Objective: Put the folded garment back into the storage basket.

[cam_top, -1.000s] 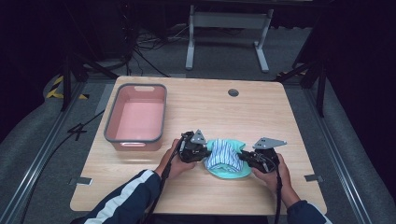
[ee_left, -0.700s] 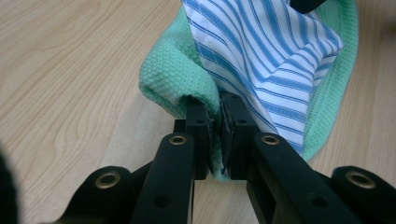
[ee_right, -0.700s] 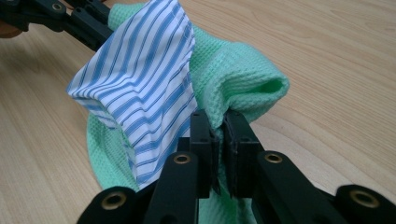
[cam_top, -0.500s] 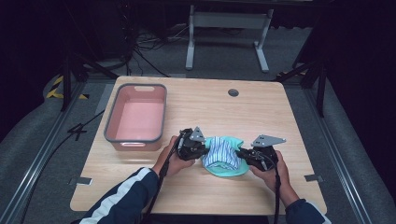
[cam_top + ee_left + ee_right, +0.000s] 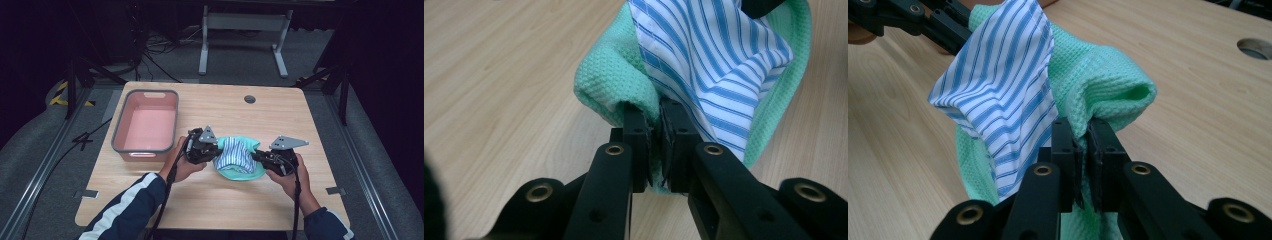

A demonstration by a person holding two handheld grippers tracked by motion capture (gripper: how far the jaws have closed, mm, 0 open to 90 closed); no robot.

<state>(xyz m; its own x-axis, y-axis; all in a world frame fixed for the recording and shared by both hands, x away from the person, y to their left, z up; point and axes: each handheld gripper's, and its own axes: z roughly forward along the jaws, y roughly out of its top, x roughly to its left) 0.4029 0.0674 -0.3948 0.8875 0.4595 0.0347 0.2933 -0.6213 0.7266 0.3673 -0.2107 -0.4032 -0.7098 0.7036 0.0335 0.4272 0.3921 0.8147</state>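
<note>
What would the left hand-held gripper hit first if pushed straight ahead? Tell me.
The left hand-held gripper points at the bunched cloths it clamps; past the green waffle cloth and striped cloth, probably the right hand-held gripper.

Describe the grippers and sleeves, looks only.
Both the left gripper and right gripper are black, each topped by a grey three-cornered plate and trailing a black cable. Jaws are black linkage arms with brass-coloured pivot rings. Sleeves are dark navy; the left sleeve has white stripes.
</note>
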